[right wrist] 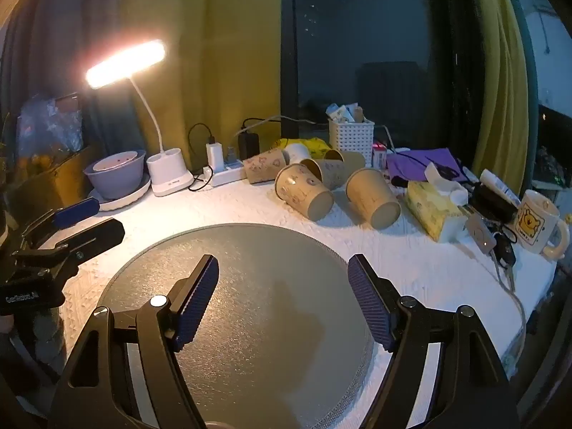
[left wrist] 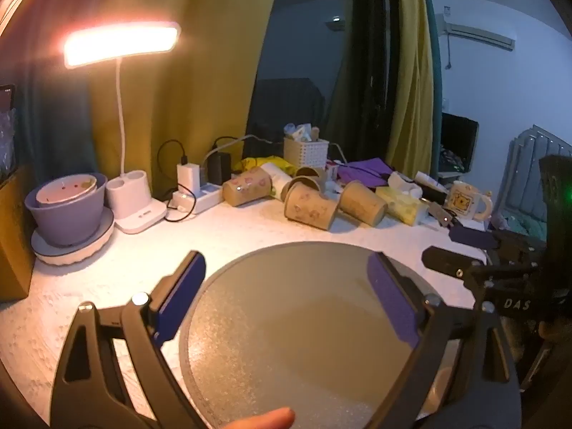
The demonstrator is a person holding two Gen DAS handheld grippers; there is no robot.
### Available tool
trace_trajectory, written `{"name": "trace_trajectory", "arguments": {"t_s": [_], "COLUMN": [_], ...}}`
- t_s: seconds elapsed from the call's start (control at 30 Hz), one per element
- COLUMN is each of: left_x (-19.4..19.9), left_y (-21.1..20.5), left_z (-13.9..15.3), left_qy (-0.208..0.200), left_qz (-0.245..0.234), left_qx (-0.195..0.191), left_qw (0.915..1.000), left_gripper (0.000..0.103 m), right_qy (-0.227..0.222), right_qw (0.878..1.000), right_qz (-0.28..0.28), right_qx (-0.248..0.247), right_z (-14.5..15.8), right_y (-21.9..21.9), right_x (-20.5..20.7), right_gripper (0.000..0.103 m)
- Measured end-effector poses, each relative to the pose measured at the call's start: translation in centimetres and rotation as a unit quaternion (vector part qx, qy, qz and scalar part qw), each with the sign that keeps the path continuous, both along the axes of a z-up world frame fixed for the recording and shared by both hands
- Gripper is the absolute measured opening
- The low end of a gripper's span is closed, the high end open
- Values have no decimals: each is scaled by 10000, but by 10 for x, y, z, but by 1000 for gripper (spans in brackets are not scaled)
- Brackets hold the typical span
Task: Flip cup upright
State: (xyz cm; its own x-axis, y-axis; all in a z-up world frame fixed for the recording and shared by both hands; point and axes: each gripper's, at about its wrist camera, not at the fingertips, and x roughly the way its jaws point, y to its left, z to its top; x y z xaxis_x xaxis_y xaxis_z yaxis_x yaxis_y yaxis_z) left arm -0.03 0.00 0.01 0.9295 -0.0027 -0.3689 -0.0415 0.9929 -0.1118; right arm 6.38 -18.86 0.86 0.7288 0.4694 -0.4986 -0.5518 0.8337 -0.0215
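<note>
Several brown paper cups lie on their sides at the back of the white table: one printed cup (left wrist: 310,206) (right wrist: 304,196) and a plainer one (left wrist: 361,203) (right wrist: 372,197) are nearest, with another printed one (left wrist: 246,186) (right wrist: 265,165) farther back. My left gripper (left wrist: 286,282) is open and empty above a round grey mat (left wrist: 304,339); it also shows at the left edge of the right wrist view (right wrist: 91,220). My right gripper (right wrist: 282,279) is open and empty above the same mat (right wrist: 250,321); it shows at the right of the left wrist view (left wrist: 461,250).
A lit desk lamp (left wrist: 121,41) with white base, a purple bowl on a plate (left wrist: 68,214), a power strip (left wrist: 195,196), a white basket (left wrist: 305,152), a tissue pack (right wrist: 434,211), keys (right wrist: 500,246) and a bear mug (right wrist: 536,227) crowd the table's back and right.
</note>
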Motion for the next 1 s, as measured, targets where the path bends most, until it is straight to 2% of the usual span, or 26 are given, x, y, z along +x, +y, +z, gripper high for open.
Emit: {"name": "trace_trajectory", "arguments": {"t_s": [0.13, 0.17, 0.27, 1.0], "left_x": [-2, 3, 0, -5], "left_y": [-1, 1, -5, 1], "left_z": [2, 2, 4, 2], "left_qy": [-96, 18, 12, -83], "left_qz": [37, 64, 50, -119], "left_qx": [55, 30, 77, -59], "left_qw": [9999, 10000, 10000, 9999], "left_gripper": [93, 93, 93, 93], "right_qy": [47, 46, 86, 95], "right_qw": [10000, 10000, 9999, 9999], "right_qz": [-46, -50, -46, 30], "right_qx": [-62, -54, -45, -16], "right_z": [2, 2, -4, -5], "right_y": [0, 0, 1, 2], "right_x": [-1, -1, 2, -2], "right_gripper": [78, 78, 78, 78]}}
